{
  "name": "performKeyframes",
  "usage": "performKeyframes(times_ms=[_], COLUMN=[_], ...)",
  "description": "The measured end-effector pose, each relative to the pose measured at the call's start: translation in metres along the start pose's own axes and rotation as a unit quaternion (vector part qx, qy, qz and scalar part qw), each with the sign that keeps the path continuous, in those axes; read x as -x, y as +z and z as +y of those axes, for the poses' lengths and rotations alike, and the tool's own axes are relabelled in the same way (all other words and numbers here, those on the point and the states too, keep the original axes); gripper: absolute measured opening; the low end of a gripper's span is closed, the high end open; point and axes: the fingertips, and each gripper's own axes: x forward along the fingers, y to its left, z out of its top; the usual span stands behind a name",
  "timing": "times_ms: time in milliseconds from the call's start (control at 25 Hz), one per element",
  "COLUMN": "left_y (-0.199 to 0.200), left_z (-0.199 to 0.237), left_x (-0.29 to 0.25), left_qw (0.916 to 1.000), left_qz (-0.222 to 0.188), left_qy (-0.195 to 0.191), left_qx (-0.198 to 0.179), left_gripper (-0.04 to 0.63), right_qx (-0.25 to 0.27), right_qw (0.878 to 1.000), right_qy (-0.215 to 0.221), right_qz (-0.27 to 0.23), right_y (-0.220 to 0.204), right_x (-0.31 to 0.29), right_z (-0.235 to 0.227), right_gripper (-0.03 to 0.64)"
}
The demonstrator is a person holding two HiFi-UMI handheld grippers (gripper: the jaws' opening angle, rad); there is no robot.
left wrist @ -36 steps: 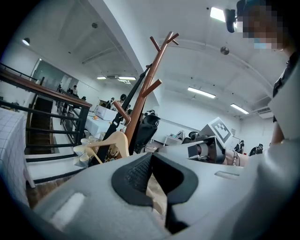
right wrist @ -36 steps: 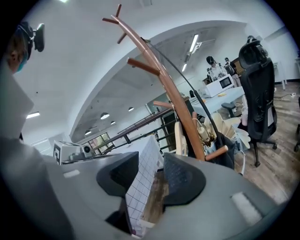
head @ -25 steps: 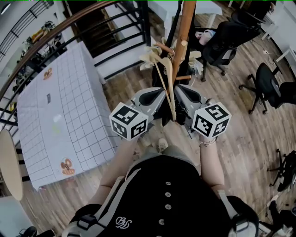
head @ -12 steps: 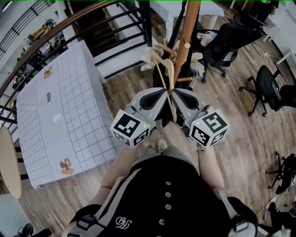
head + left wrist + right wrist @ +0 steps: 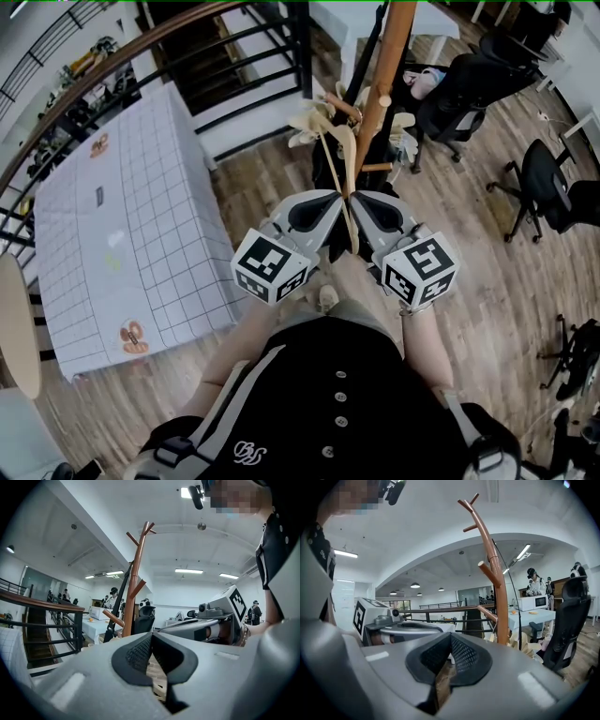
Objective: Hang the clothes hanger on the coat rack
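Both grippers have slid lower in my head view feed and pulled a little closer together since a second ago, and their marker cubes have rolled slightly. Left gripper is clamped tight, with pale wood of the clothes hanger showing in the slit under its pads. Right gripper is clenched on it too. The hanger runs right between the two tips, which nearly touch. Coat rack stands just ahead of both tips, and as far as I can see the hanger isn't on a peg yet.
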Motion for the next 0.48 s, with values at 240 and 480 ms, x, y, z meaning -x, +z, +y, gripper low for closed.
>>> performKeyframes(times_ms=[240,480], left_y=[-0.013,-0.019], left_z=[0.003,0.006], left_x=[-0.003,-0.005], left_qw=[0.9998,0.9995], left_qz=[0.022,0.029], left_qy=[-0.001,0.001], left_qx=[0.003,0.012], left_gripper=[-0.003,-0.003], right_qx=[0.027,0.034], right_qw=[1.000,0.999], right_qy=[-0.008,-0.008], right_qz=[0.013,0.014], right_y=[-0.005,-0.005], right_x=[-0.001,-0.003], right_z=[-0.005,-0.005], right_gripper=[-0.002,-0.002])
